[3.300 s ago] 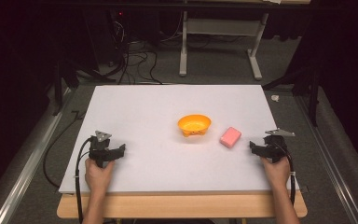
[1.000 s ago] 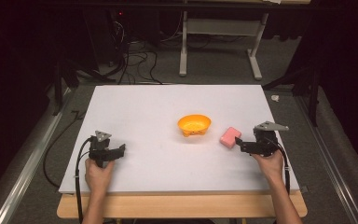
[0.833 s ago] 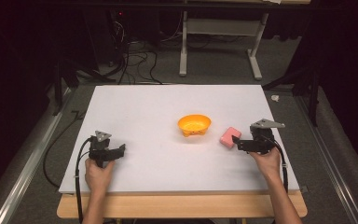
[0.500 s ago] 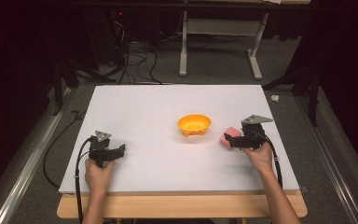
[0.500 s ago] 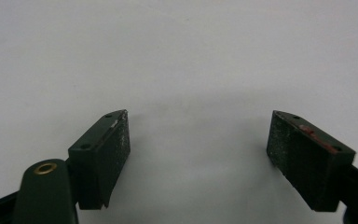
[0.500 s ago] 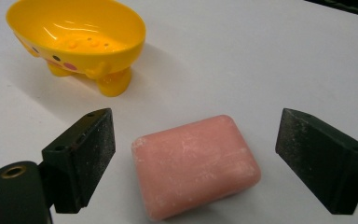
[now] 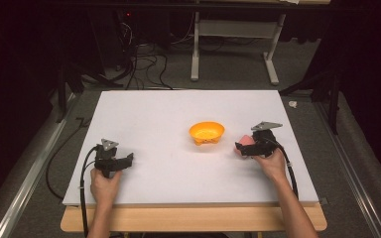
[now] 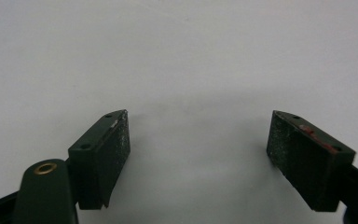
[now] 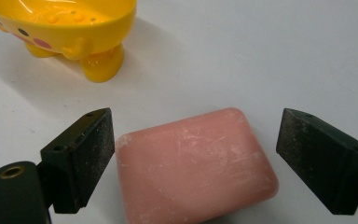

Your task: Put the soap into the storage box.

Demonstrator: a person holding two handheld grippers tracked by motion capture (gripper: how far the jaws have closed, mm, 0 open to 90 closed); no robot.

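Dark floor and a tangle of cables lay beyond the far edge of a white tabletop (image 7: pixel 178 114), with the pale legs of another stand (image 7: pixel 233 49) farther back. A wooden strip ran along the near edge, where the person's two forearms came in.

Near the middle of the tabletop stood a small orange-yellow dish (image 7: pixel 206 133) on stubby feet; in the right gripper view the dish (image 9: pixel 65 28) showed a glossy inside and painted spots on its outer wall. Just to the right of it, apart from it, lay a pink bar of soap (image 7: pixel 247 140), flat on the white surface.

The right tool (image 7: pixel 242 147), held in the right hand (image 7: pixel 272 163), pointed left toward the dish with its tips at the soap. In the right gripper view the right tool (image 9: pixel 196 154) stood wide open, its two black jaws either side of the soap (image 9: pixel 196 163): the left jaw was just beside the bar's edge, perhaps touching it, and the right jaw stood clear with white tabletop between. The bar was not clamped.

The left tool (image 7: pixel 125 159), in the left hand (image 7: pixel 104 183), rested low near the front left of the tabletop, well apart from the dish. In the left gripper view the left tool (image 8: pixel 198 149) was wide open, with bare white surface between its jaws.
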